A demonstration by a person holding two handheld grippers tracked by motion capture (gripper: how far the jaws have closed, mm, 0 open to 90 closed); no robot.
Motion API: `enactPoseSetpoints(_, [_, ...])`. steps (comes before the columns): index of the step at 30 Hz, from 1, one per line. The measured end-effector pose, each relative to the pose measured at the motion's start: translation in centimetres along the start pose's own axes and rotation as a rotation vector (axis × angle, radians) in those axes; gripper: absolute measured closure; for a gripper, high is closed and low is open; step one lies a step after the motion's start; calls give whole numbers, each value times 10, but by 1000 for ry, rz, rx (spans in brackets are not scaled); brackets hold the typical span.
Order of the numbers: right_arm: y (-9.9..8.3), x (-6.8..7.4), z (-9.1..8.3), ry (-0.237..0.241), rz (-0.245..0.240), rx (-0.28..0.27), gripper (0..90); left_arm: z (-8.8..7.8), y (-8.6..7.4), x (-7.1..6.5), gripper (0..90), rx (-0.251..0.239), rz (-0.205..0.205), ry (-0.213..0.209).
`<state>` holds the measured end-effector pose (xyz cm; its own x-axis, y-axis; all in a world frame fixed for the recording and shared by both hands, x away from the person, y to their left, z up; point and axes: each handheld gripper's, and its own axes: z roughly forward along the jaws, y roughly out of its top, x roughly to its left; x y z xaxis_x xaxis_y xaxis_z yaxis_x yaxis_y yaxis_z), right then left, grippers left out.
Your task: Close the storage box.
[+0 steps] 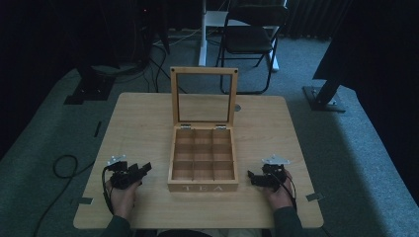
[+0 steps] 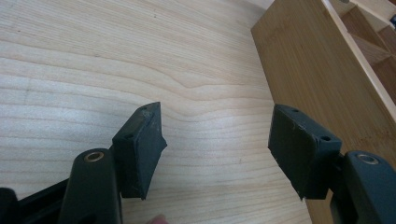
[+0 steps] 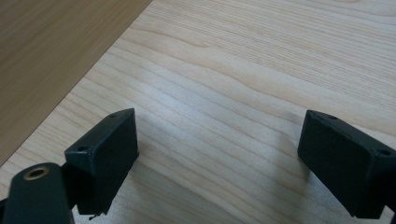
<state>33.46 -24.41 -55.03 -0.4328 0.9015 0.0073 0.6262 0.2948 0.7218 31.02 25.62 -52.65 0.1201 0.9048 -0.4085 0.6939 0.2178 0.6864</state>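
A wooden tea box (image 1: 202, 185) marked TEA stands in the middle of the table with its glass-paned lid (image 1: 203, 96) raised upright. Its several compartments look bare. My left gripper (image 1: 143, 170) rests on the table left of the box, jaws apart with nothing between them (image 2: 217, 142); the box's side wall (image 2: 317, 70) rises just to its right. My right gripper (image 1: 252, 177) rests on the table right of the box, jaws wide apart over bare wood (image 3: 217, 154), with the box wall (image 3: 51, 60) at the upper left.
The light wooden table (image 1: 143, 118) has a small round disc (image 1: 237, 107) behind the lid. A dark chair (image 1: 252, 39) and a white post (image 1: 202, 34) stand beyond the table's far edge. Cables (image 1: 64, 165) lie on the floor to the left.
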Motion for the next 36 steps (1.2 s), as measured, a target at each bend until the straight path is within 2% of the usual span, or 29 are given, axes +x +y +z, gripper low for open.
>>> enactPoseSetpoints(5, [0,0,0,9,-12,-1,117,-1,0,-2,356,9,8,-6])
enactPoseSetpoints(8, [0,1,0,13,-15,-1,118,-3,1,-7,360,9,43,-11])
enactPoseSetpoints(11, [0,1,0,14,-16,-1,118,-3,1,-9,366,7,50,-13])
enactPoseSetpoints(12, [0,1,0,14,-15,-1,118,-3,1,-13,366,12,77,-20])
enactPoseSetpoints(18, [0,1,0,14,-15,-1,118,-6,7,-20,370,10,107,-37])
enactPoseSetpoints(22, [0,1,0,14,-16,-1,118,-10,17,-25,379,3,134,-49])
enactPoseSetpoints(36, [0,2,0,22,-23,-1,118,-18,45,-33,385,-30,175,-60])
